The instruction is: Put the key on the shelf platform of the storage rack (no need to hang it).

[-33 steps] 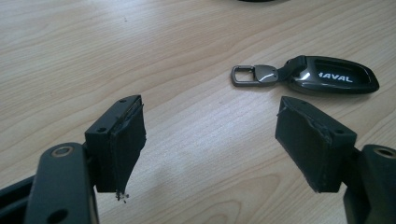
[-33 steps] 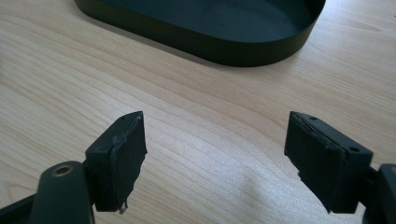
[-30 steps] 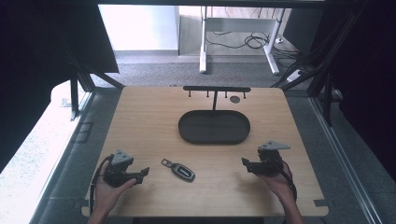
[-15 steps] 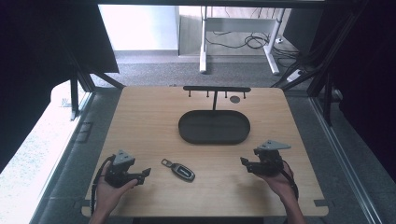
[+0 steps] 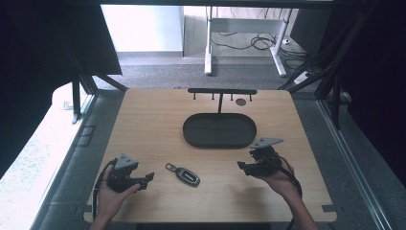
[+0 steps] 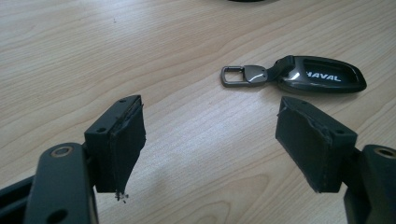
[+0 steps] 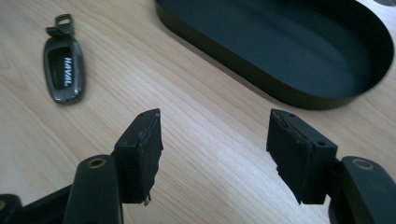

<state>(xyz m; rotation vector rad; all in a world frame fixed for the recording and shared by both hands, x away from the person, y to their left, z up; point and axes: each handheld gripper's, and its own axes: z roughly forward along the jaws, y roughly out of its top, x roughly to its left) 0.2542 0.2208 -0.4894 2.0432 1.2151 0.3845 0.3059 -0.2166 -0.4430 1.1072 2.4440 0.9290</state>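
A dark car key fob (image 5: 184,175) with a metal loop lies flat on the wooden table (image 5: 143,124), between my two grippers. It also appears ahead of the left gripper (image 6: 210,135) as the fob (image 6: 322,77), lettering up, and off to the upper left as the fob (image 7: 64,70). My left gripper (image 5: 149,178) rests low at the front left, open and empty. My right gripper (image 5: 241,166) hovers at the front right beside the black oval tray (image 5: 191,139). Its jaws have just been closing, and in the right gripper view (image 7: 215,135) nothing lies between them.
The oval tray (image 7: 233,51) has a raised rim and sits mid-table. Behind it stands a black hook rack (image 5: 221,91) with a small round disc (image 5: 241,101) near its right end. Dark frame posts flank the table, and desk legs with cables lie beyond the far edge.
The right gripper has lifted a little off the table and drifted toward the tray. The left gripper and the key fob have stayed put.
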